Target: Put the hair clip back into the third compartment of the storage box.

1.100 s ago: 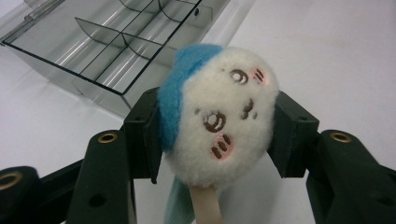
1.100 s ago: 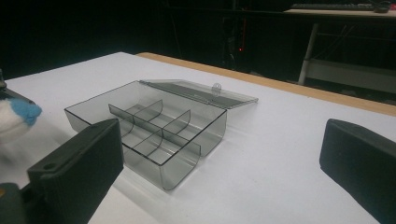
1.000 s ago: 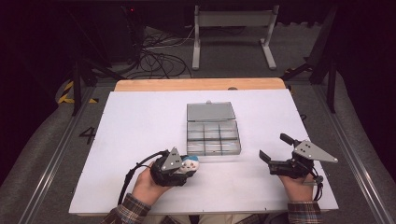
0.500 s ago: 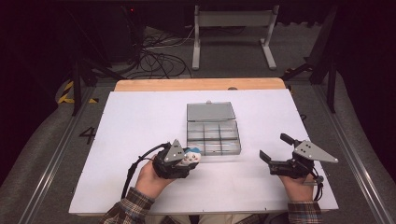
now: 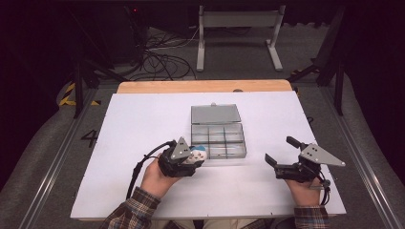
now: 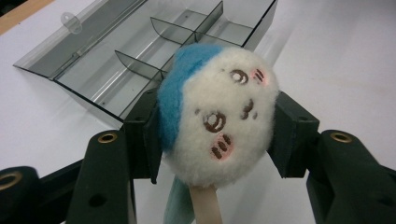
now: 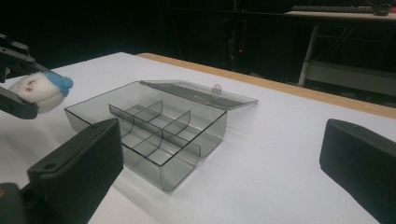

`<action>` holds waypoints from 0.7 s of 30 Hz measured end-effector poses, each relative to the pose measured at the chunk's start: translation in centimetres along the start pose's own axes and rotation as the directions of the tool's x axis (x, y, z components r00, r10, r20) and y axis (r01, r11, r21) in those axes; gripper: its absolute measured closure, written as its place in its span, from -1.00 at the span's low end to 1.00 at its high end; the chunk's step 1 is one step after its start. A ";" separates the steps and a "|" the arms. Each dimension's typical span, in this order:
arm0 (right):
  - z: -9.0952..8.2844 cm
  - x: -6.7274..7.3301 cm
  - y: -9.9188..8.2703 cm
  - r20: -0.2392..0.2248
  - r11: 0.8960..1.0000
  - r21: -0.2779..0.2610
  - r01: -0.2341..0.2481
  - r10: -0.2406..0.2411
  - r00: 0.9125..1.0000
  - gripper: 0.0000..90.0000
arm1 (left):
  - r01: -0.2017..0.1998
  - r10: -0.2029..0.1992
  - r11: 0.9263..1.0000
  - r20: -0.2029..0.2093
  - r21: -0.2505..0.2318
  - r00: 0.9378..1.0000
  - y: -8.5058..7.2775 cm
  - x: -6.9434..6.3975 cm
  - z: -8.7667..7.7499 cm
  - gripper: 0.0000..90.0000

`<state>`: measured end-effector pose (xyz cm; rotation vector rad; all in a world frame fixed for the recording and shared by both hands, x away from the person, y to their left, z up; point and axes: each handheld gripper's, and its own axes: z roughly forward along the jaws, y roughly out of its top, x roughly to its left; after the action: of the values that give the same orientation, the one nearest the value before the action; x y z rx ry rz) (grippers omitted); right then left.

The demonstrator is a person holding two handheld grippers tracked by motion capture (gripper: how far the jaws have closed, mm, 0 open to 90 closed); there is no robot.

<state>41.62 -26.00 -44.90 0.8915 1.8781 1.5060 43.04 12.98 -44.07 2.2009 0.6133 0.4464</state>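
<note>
A round white plush toy (image 6: 219, 116) with a blue cap and a stitched face is pinched between the jaws of my left gripper (image 6: 215, 135), which is shut on it. In the high view, the left gripper (image 5: 195, 157) holds the plush toy (image 5: 197, 152) just off the near-left corner of a clear compartment box (image 5: 218, 138), whose lid (image 5: 215, 114) lies open behind it. My right gripper (image 5: 278, 149) rests open on the table to the right of the box, nothing between its jaws. In the right gripper view, the plush toy (image 7: 39, 91) hangs left of the box (image 7: 154, 130).
The white table top (image 5: 143, 119) has a wooden strip (image 5: 205, 86) along its far edge. Behind the table are cables (image 5: 162, 57) and a metal stand (image 5: 239, 21) on the dark floor. The box compartments hold nothing.
My left gripper has moved a little forward with the plush toy, toward the box's near-left corner. The right gripper has stayed still.
</note>
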 end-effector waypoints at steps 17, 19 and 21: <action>0.0 -0.1 0.0 -0.007 1.000 -0.008 -0.006 0.006 1.000 -1.00 | 0.019 -0.019 1.000 -0.027 -0.001 0.999 1.0 0.6 0.9 0.00; -0.1 -0.1 0.0 -0.006 1.000 -0.009 -0.007 0.007 1.000 -1.00 | 0.020 -0.020 1.000 -0.029 -0.001 0.999 1.2 0.7 0.9 0.00; -0.1 -0.1 0.0 -0.005 1.000 -0.009 -0.010 0.010 1.000 -1.00 | 0.017 -0.017 1.000 -0.030 -0.002 0.999 1.4 0.7 1.0 0.00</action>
<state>41.62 -26.13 -44.88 0.8952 1.8721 1.5224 44.48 11.93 -43.50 2.1896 0.6474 0.4720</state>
